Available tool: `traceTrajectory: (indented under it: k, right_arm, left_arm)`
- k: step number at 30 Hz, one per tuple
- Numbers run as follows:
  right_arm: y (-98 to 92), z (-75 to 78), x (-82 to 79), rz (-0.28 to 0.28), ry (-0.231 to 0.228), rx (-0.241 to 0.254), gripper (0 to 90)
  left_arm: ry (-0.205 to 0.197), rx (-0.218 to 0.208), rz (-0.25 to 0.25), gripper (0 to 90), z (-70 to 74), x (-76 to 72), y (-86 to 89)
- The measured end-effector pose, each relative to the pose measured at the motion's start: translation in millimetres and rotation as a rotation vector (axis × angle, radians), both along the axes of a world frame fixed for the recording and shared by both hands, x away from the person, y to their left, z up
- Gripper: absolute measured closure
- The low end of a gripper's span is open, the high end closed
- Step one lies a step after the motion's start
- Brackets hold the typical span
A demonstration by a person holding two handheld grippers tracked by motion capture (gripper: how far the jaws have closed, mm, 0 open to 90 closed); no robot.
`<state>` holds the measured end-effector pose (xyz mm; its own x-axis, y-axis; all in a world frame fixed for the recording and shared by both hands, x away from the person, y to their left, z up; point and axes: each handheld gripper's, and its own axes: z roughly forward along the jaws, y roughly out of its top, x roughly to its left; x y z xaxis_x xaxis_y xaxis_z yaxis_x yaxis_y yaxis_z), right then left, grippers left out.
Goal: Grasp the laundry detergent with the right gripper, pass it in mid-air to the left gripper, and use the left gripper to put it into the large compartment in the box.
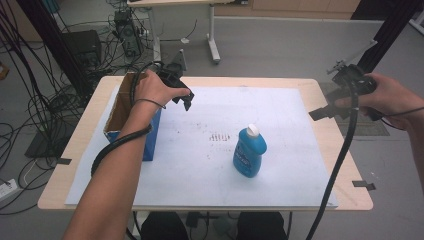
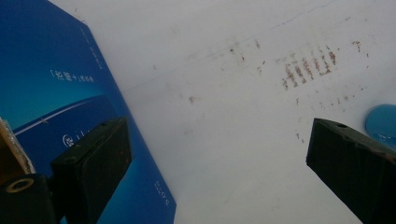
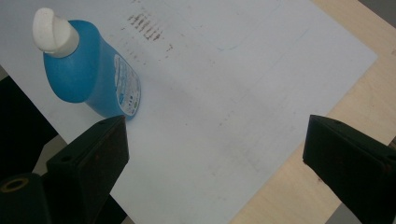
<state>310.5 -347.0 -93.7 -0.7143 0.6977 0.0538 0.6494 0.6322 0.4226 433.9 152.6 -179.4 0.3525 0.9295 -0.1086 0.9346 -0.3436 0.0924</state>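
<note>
Right now the left gripper (image 1: pixel 184 100) hangs in the air with its jaws spread wide and nothing between them, just beside the open blue box (image 1: pixel 131 116) that stands at its own left. The right gripper (image 1: pixel 334 110) is also wide apart and empty, held over the table's wooden edge (image 1: pixel 345 165), well apart from the blue bottle (image 1: pixel 249 151).

That bottle stands upright with its white cap (image 1: pixel 253 130) on, between the two grippers and nearer the person than either, on the white sheet (image 1: pixel 210 175). Nothing lies between either gripper and the bottle but bare sheet, marked with a patch of reddish-brown smudges (image 1: pixel 219 136).

From the left gripper view, the box's blue side (image 2: pixel 56 93) with white lettering sits behind the left-hand jaw, the smudges (image 2: pixel 308 67) lie ahead, and a sliver of the bottle (image 2: pixel 380 121) peeks in above the right-hand jaw. From the right gripper view, the bottle (image 3: pixel 88 74) shows its label (image 3: pixel 127 86) and leans across the frame above the left-hand jaw, with the sheet's corner and bare wood (image 3: pixel 299 186) beyond.
</note>
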Motion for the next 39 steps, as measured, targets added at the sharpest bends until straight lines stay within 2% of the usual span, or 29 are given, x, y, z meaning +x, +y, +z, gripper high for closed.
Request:
traceTrajectory:
  k: [11, 26, 39]
  right_arm:
    - [-6.6, -4.2, -11.6, -0.016, 0.001, 0.003, 5.2]
    - [-10.5, -8.9, -25.4, -0.001, 0.004, 0.002, 5.6]
    - [-12.7, -15.7, -37.2, 0.028, 0.004, 0.004, 6.4]
  left_arm:
    - [-0.001, -0.004, 0.002, 7.3, -1.0, -1.6, 0.7]
    - [0.003, -0.011, 0.007, 7.2, -9.2, -3.1, 3.9]
    - [-0.006, -0.013, 0.010, 7.2, -8.8, -5.8, 4.0]
